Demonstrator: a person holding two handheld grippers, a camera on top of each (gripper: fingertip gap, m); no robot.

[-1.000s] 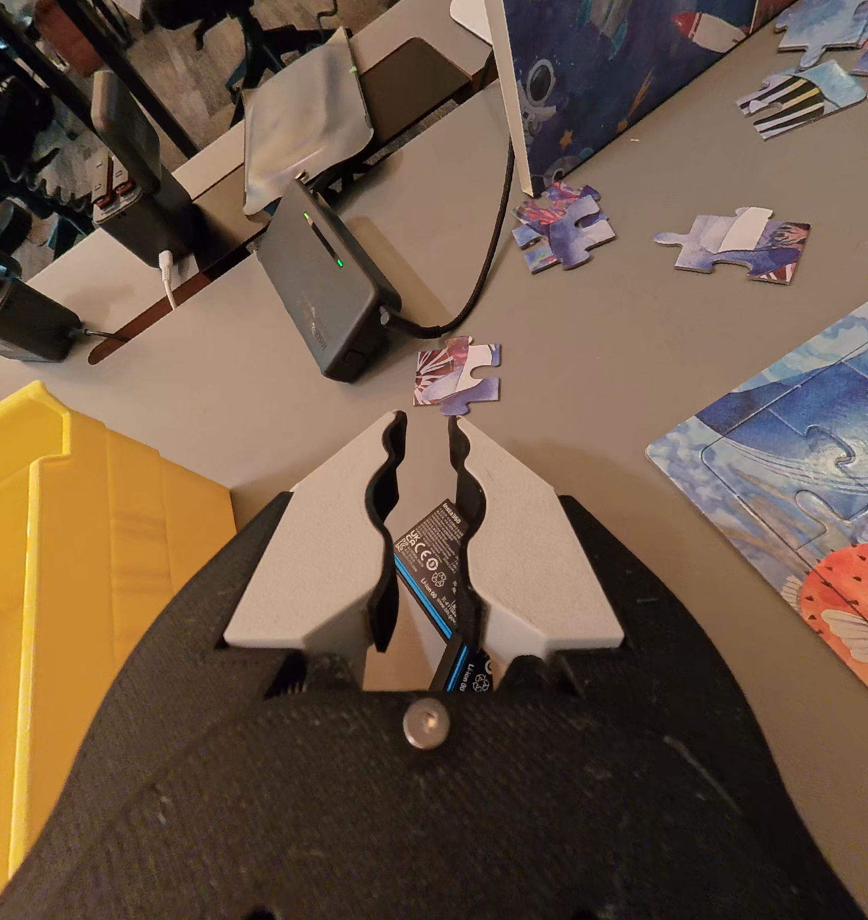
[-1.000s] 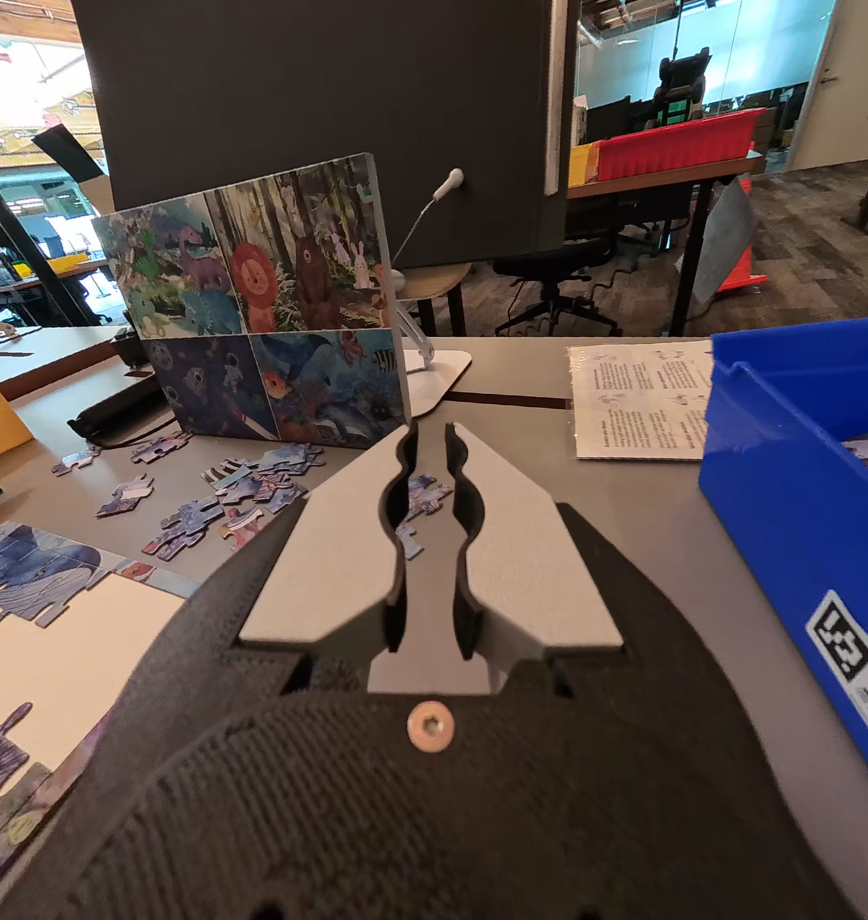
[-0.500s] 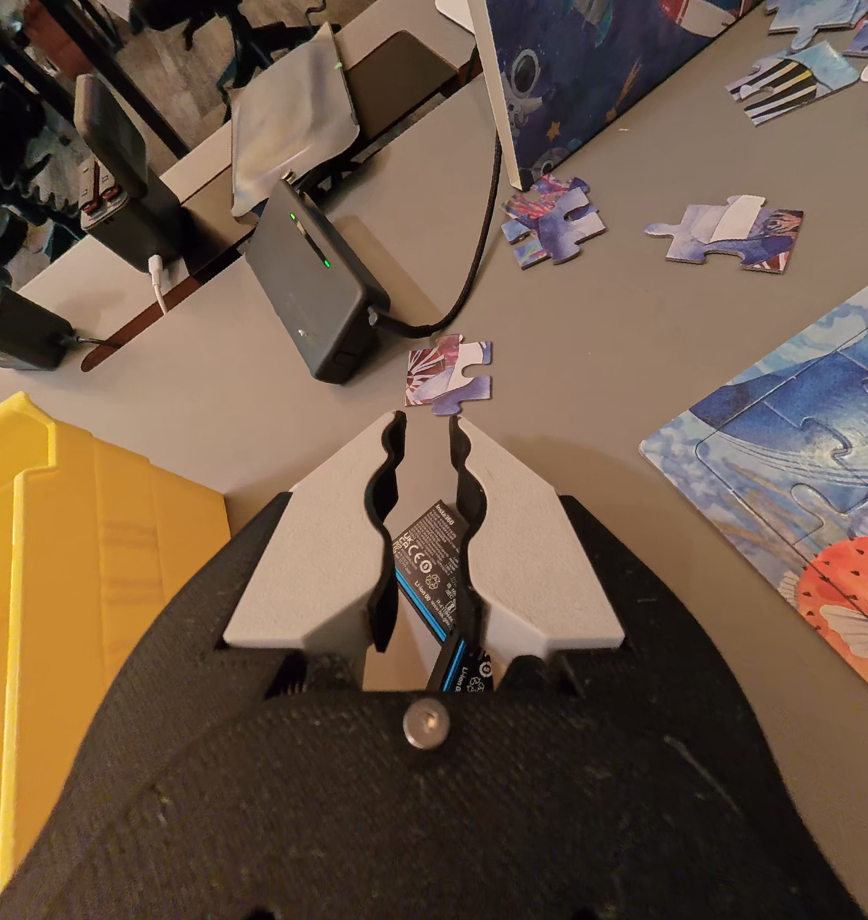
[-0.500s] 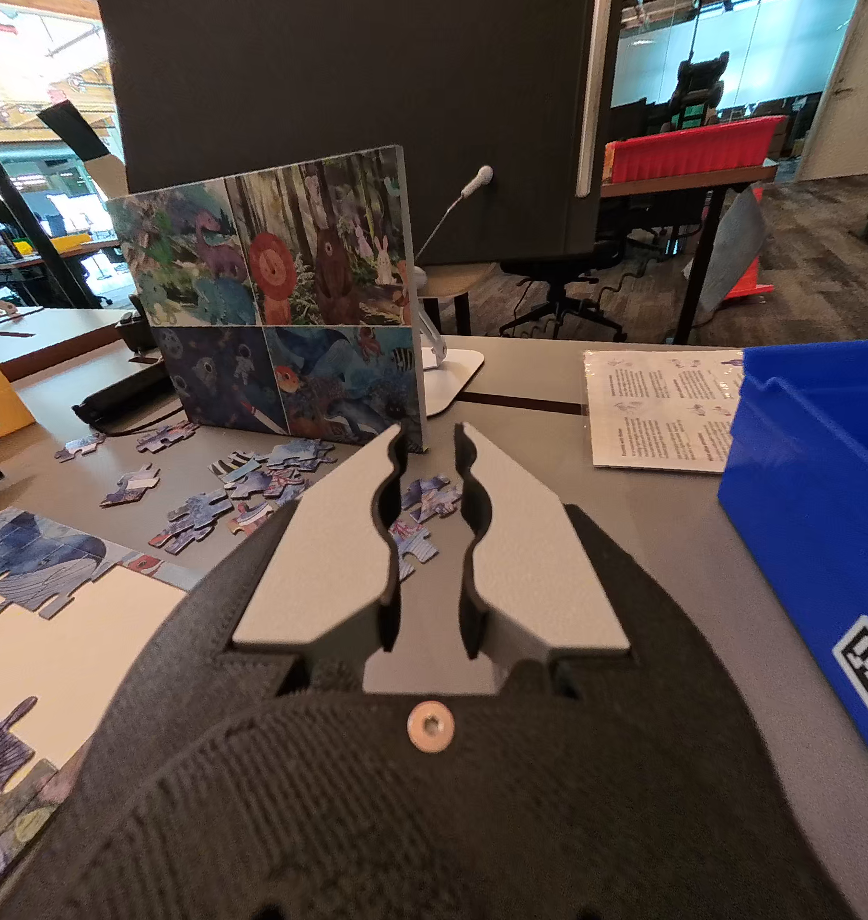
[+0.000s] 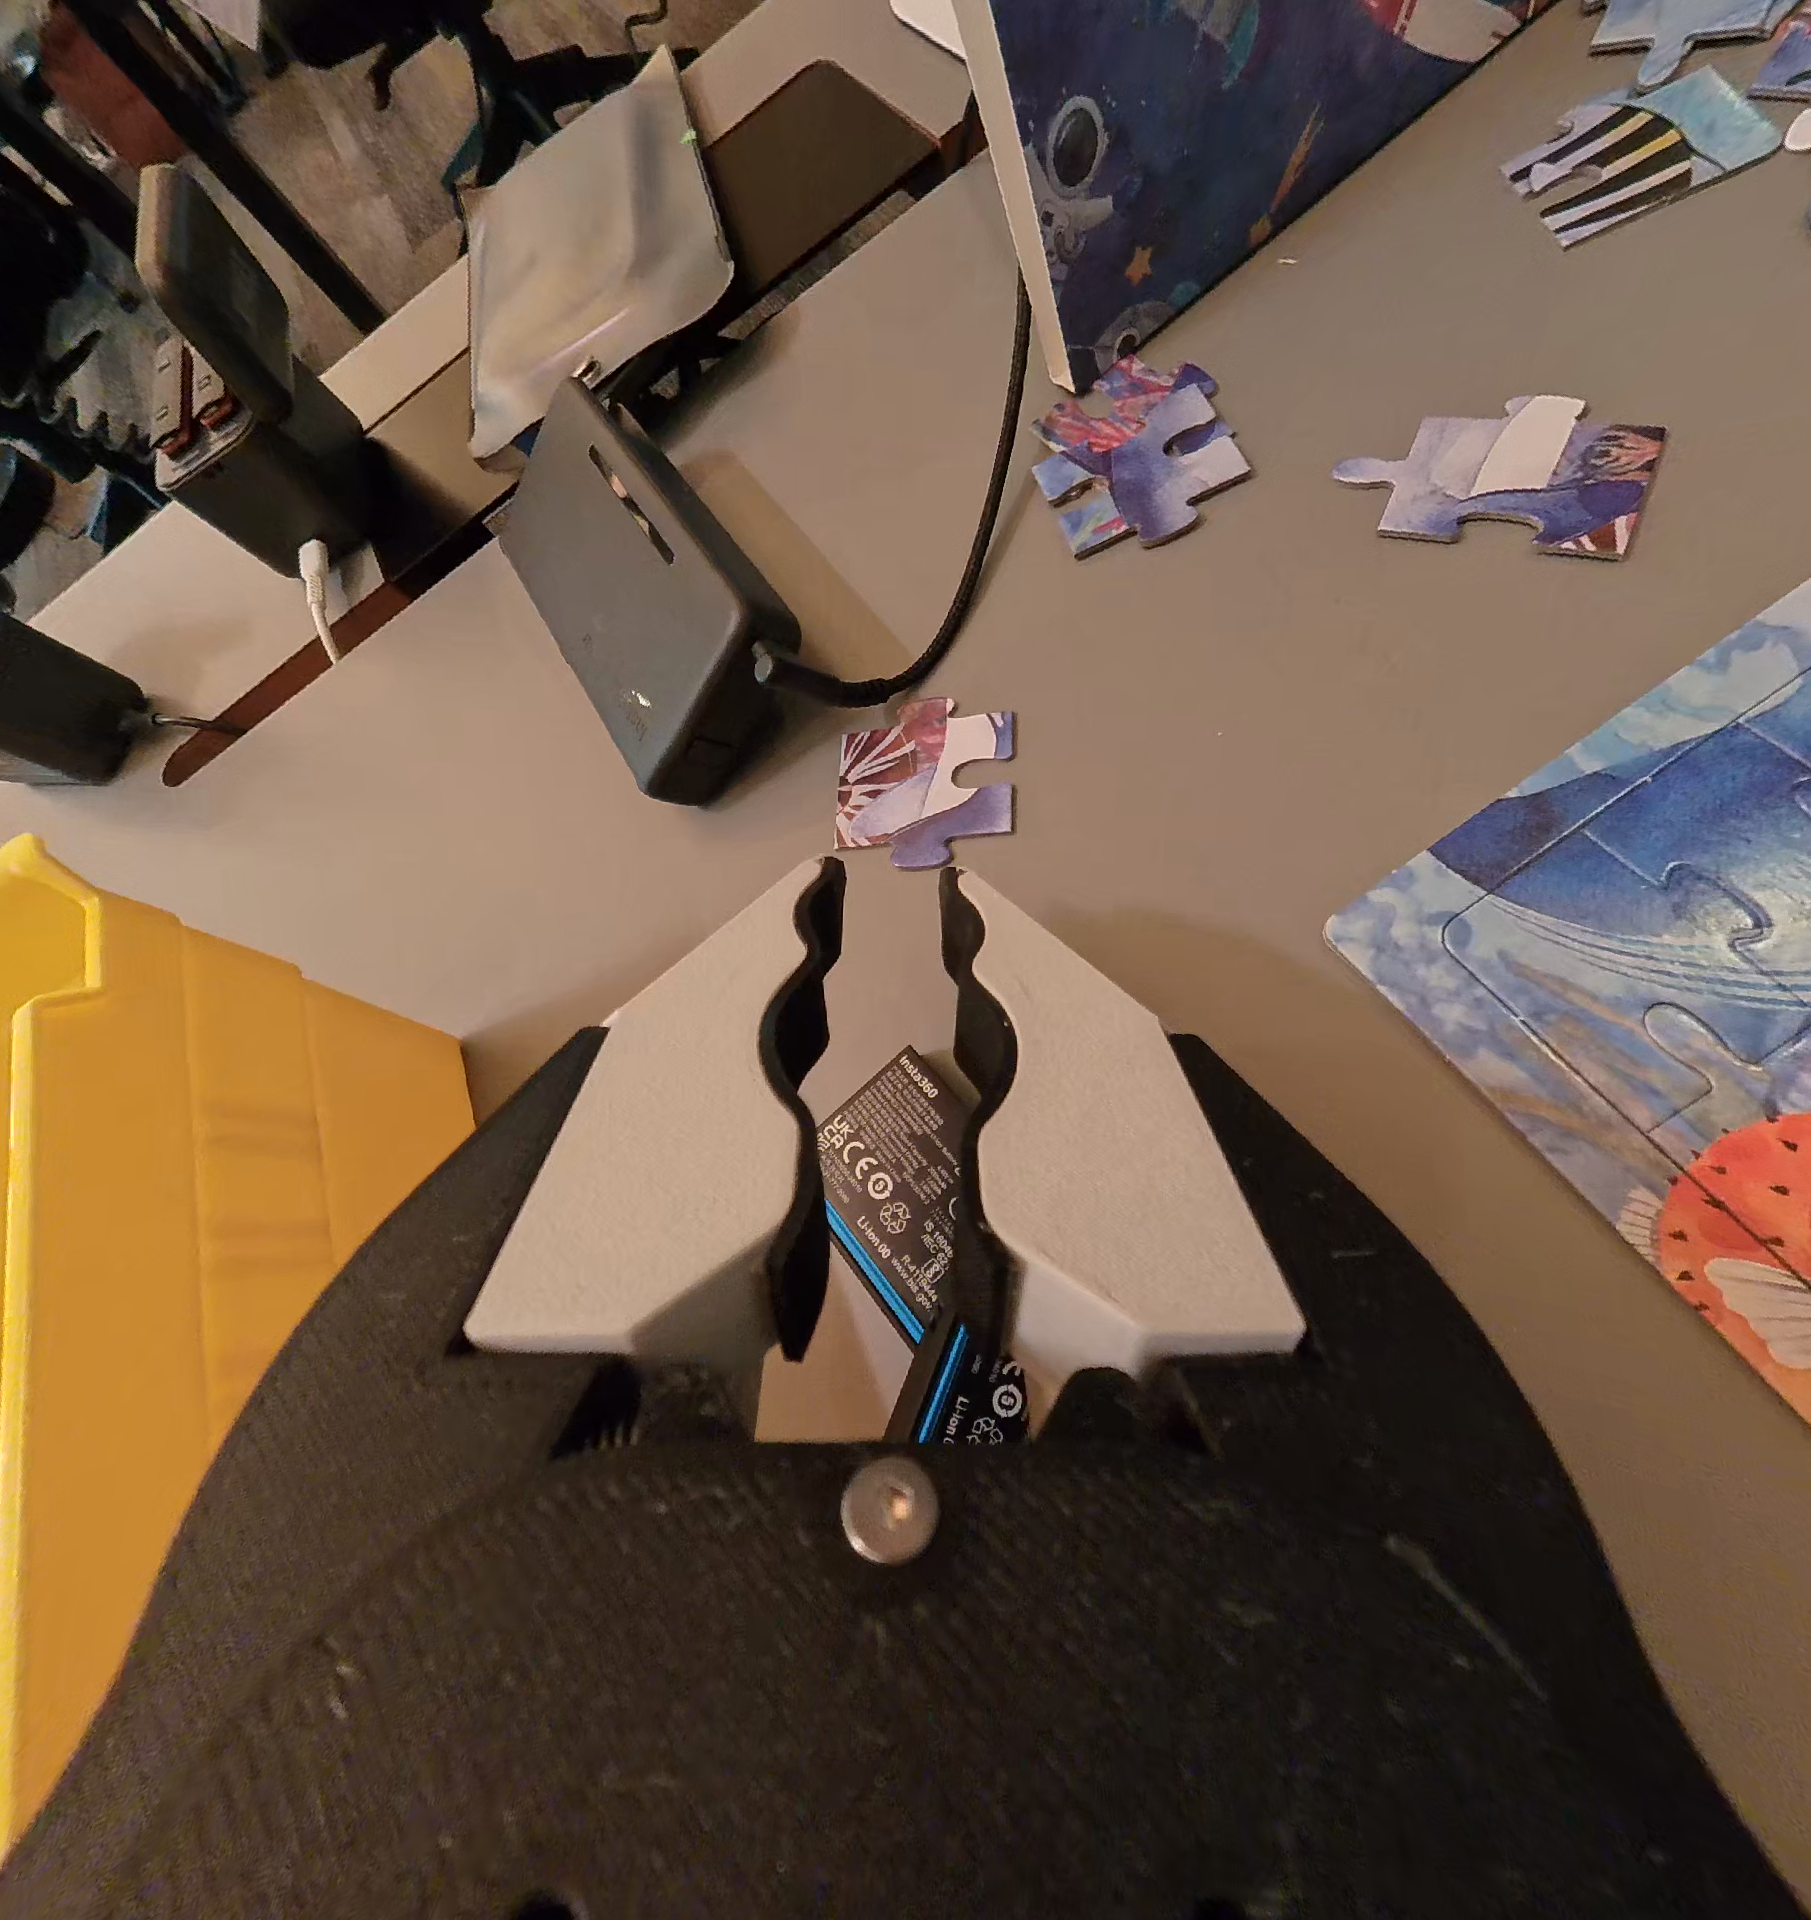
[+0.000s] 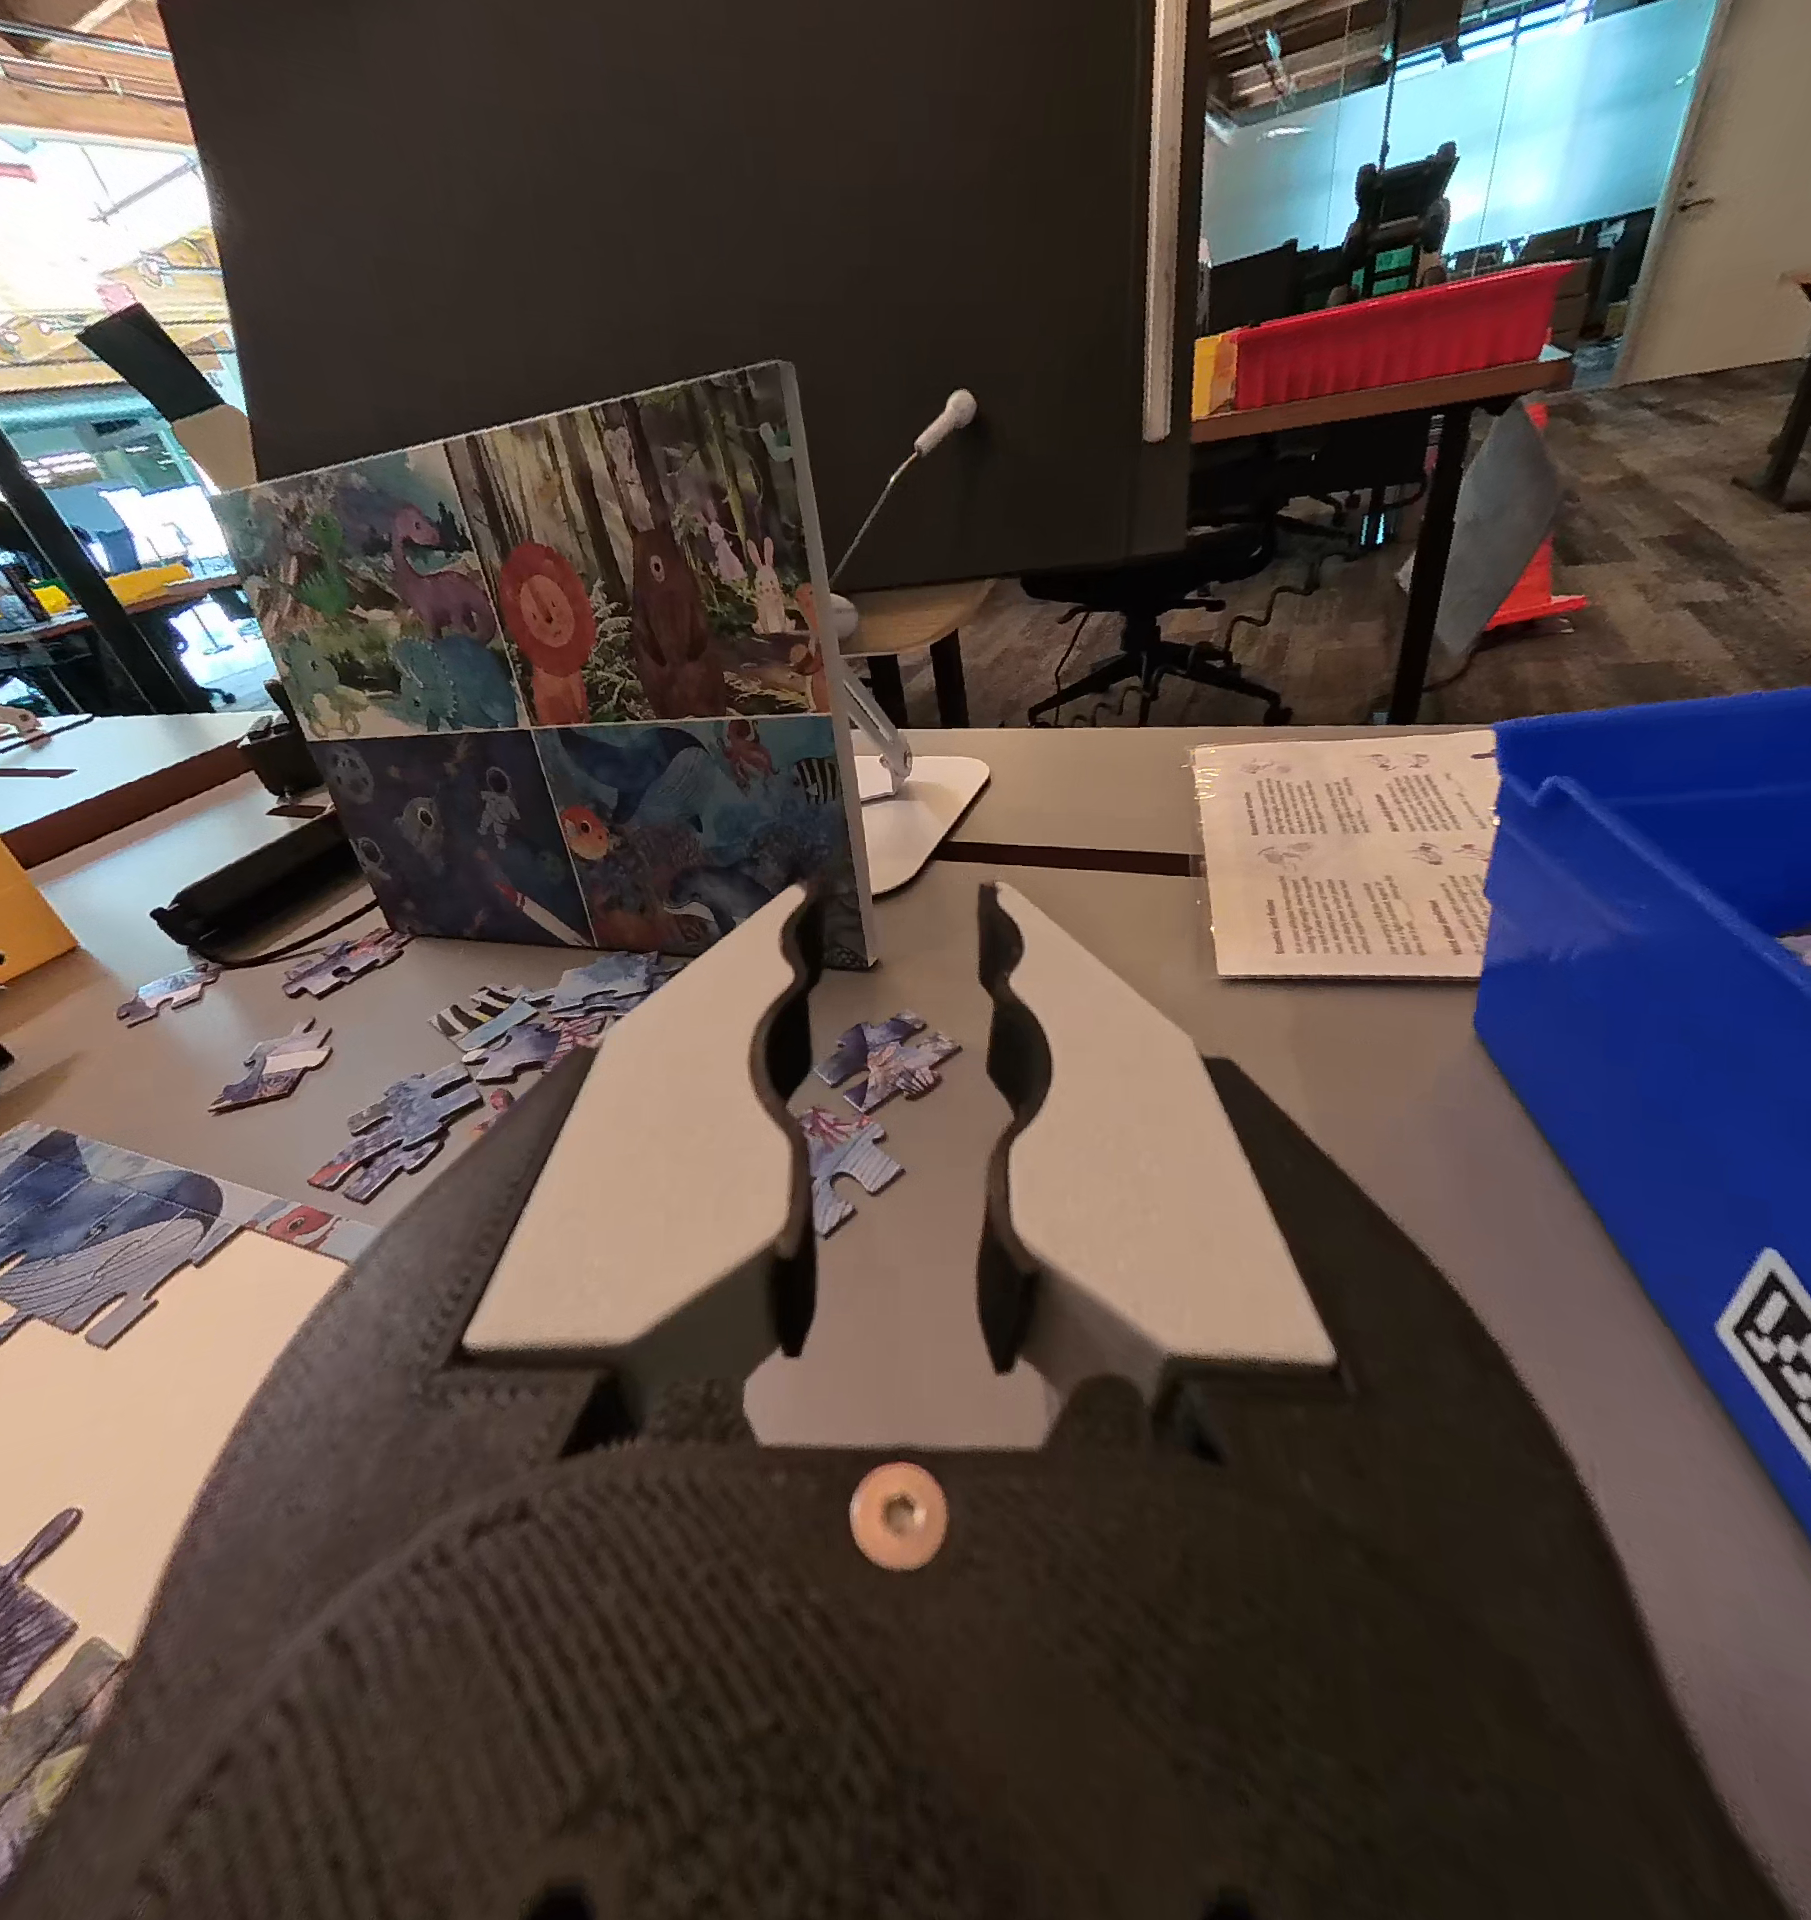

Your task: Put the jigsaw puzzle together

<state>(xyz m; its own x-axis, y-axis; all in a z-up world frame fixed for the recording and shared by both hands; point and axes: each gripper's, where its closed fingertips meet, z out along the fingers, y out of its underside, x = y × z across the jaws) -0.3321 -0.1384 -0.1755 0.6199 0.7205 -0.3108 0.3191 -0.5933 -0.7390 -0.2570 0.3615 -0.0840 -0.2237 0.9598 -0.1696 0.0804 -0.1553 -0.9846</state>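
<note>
In the left wrist view my left gripper hovers over the grey table, jaws a little apart and empty. A loose purple-and-white puzzle piece lies just beyond its tips. The partly joined whale-and-fish puzzle lies to its right. In the right wrist view my right gripper is open and empty, low over the table. Two loose pieces lie between its fingers. Several more pieces are scattered to the left, and the joined puzzle on its white board is at the far left.
The picture box stands upright behind the pieces and also shows in the left wrist view. A blue bin and a printed sheet are at the right. A yellow bin, a black power bank with its cable, and a black battery under the left fingers are nearby. My right fingertips sit around 50 cm from my left ones. My left gripper's tips are some 12 cm from the partly joined whale-and-fish puzzle.
My right gripper's jaws have opened wider and it has moved down and forward over the loose pieces. My left gripper has crept closer to the purple-and-white piece.
</note>
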